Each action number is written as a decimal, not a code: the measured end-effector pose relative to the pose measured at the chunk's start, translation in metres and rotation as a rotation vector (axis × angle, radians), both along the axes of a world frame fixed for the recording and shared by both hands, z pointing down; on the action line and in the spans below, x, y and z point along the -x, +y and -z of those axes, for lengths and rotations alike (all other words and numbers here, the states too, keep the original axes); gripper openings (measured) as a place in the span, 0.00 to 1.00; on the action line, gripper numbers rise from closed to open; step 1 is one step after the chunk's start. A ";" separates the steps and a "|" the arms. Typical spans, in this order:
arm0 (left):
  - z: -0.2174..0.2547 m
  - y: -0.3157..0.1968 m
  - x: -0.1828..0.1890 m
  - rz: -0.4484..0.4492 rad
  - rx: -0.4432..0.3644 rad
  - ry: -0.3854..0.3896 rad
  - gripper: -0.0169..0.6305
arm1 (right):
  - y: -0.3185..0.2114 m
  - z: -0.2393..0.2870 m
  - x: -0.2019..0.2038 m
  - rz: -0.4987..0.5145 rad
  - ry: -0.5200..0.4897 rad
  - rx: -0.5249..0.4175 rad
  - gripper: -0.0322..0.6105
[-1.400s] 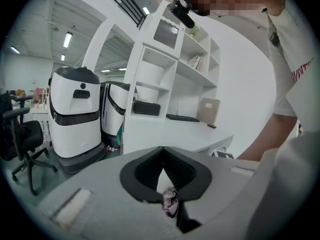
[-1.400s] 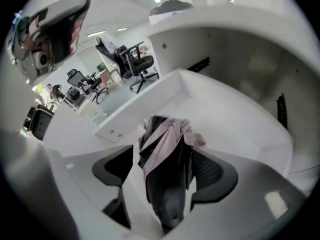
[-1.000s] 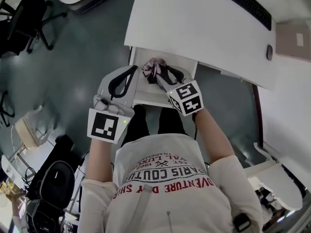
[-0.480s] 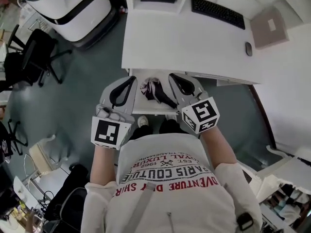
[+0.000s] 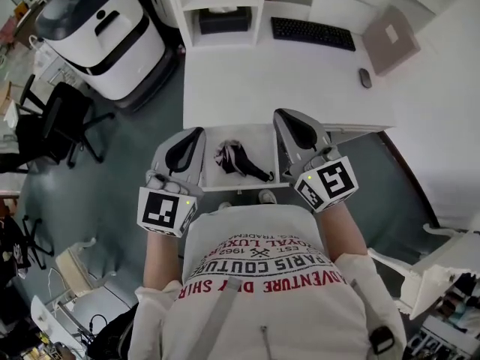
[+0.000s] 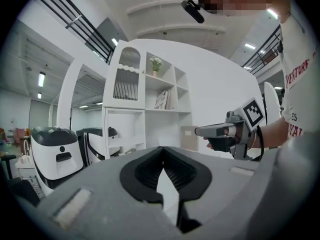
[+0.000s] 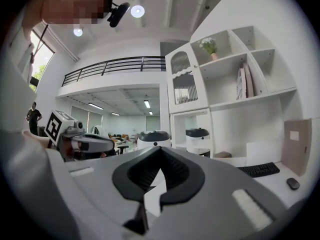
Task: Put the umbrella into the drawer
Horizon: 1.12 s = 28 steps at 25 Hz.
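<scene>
The umbrella [image 5: 238,160] lay folded inside the open drawer [image 5: 264,142], under the desk [image 5: 247,81] edge. In the head view it sat below and between the two sets of jaws, well apart from both.

The left gripper [image 5: 199,131] had its jaws clenched with nothing between the pads. The right gripper [image 5: 280,113] was clenched and empty as well. Both pointed out level over the drawer's sides, clear of the umbrella.

By my reading, the placing itself was done: the umbrella rested in the drawer and neither gripper was on it. The drawer stood pulled out, so pushing it in may have been left, though the task does not ask for that.

Readable writing was only on the person's shirt [image 5: 255,272], upside down to the head camera: "PARIS COUTU", "EST. 1962", part of "LUXUR" and "VENTURE". No label could be made out on the umbrella.
</scene>
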<state>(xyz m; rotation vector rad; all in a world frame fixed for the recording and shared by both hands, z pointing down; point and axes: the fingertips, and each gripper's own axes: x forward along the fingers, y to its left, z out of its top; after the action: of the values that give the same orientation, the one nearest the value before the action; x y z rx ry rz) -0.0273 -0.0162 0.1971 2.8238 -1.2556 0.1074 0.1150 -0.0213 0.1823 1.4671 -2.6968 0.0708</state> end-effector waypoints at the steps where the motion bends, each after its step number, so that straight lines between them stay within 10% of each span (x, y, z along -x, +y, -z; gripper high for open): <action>1: 0.003 0.000 -0.001 0.000 -0.008 0.001 0.04 | 0.001 0.003 -0.003 -0.007 -0.004 -0.008 0.05; 28: 0.007 -0.034 0.018 0.089 -0.005 -0.002 0.04 | -0.022 -0.019 0.007 0.008 0.017 0.025 0.05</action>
<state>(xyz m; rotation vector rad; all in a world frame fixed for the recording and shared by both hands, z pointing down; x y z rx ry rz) -0.0458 -0.0504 0.1901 2.7673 -1.3812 0.1039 0.1080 -0.0436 0.2015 1.4435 -2.6783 0.0916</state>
